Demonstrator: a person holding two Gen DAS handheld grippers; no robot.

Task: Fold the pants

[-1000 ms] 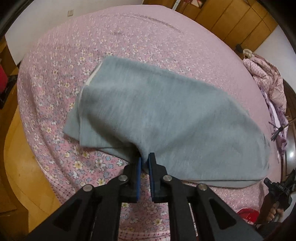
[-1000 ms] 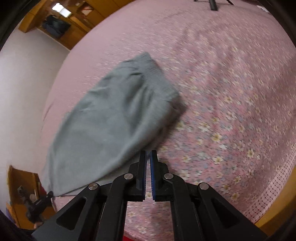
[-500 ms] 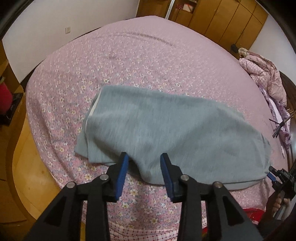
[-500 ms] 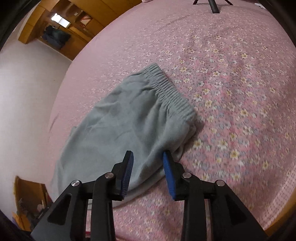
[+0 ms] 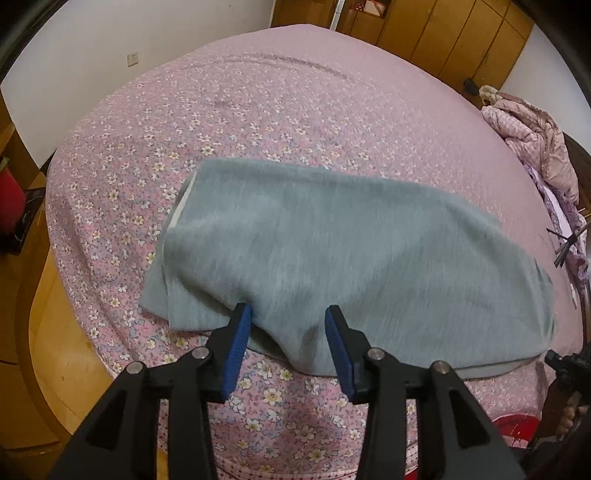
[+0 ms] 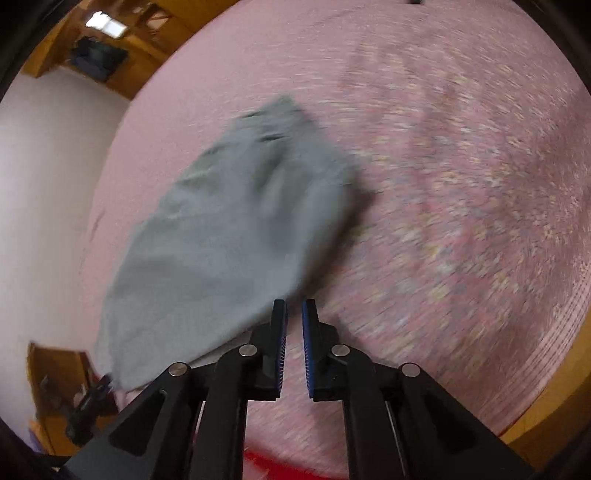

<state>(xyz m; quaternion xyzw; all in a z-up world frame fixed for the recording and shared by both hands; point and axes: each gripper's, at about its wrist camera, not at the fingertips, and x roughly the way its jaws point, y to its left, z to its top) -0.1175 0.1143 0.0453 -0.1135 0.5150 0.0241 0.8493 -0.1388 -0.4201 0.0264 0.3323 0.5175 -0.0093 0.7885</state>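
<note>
Grey pants [image 5: 351,258] lie folded across the pink floral bed [image 5: 295,92]. My left gripper [image 5: 290,332] is open at their near edge, and a hump of that edge sits loosely between the blue pads [image 5: 236,347]. The right wrist view is blurred by motion. It shows the pants [image 6: 229,236] to the left, waistband end at the far side. My right gripper [image 6: 293,332] hangs just off their near right edge, its fingers drawn together to a narrow gap with nothing in it.
A pink quilted jacket [image 5: 532,140] lies at the bed's far right. Wooden wardrobes [image 5: 443,33] stand behind the bed, and wood floor [image 5: 44,332] runs along its left edge. Something red [image 5: 517,432] sits below the bed's near edge.
Both grippers were shut on the pants' edge a second ago and then opened, dropping it. The left stays open. The right has since closed to a narrow gap and is moving.
</note>
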